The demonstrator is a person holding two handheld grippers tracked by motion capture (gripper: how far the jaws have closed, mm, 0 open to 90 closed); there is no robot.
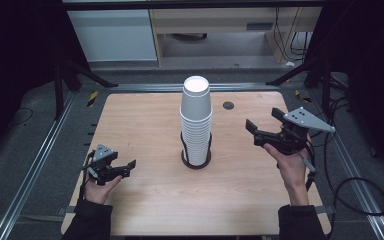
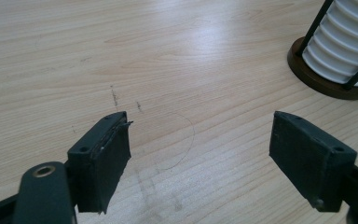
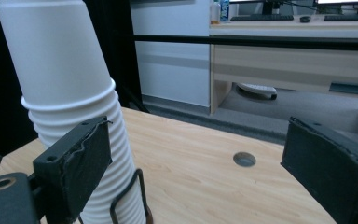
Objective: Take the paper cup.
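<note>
A tall stack of white paper cups [image 1: 196, 120] stands in a black wire holder with a dark round base [image 1: 196, 159] at the middle of the wooden table [image 1: 145, 125]. My left gripper [image 1: 125, 168] rests low at the table's left front, open, nothing between its jaws. In the left gripper view the gripper [image 2: 200, 154] hovers over bare wood, with the cup stack [image 2: 342, 42] at the upper right. My right gripper [image 1: 261, 126] is held up to the right of the stack, open and pointing toward it. In the right gripper view the gripper [image 3: 196, 172] has the cup stack [image 3: 70, 102] just left of its jaws.
A small round cable hole [image 1: 228, 105] sits in the table behind the stack to its right. Metal rails [image 1: 40, 150] run along both sides of the table. A desk and cabinet [image 1: 220, 25] stand beyond the far edge. Cables [image 1: 360, 190] lie on the floor at the right.
</note>
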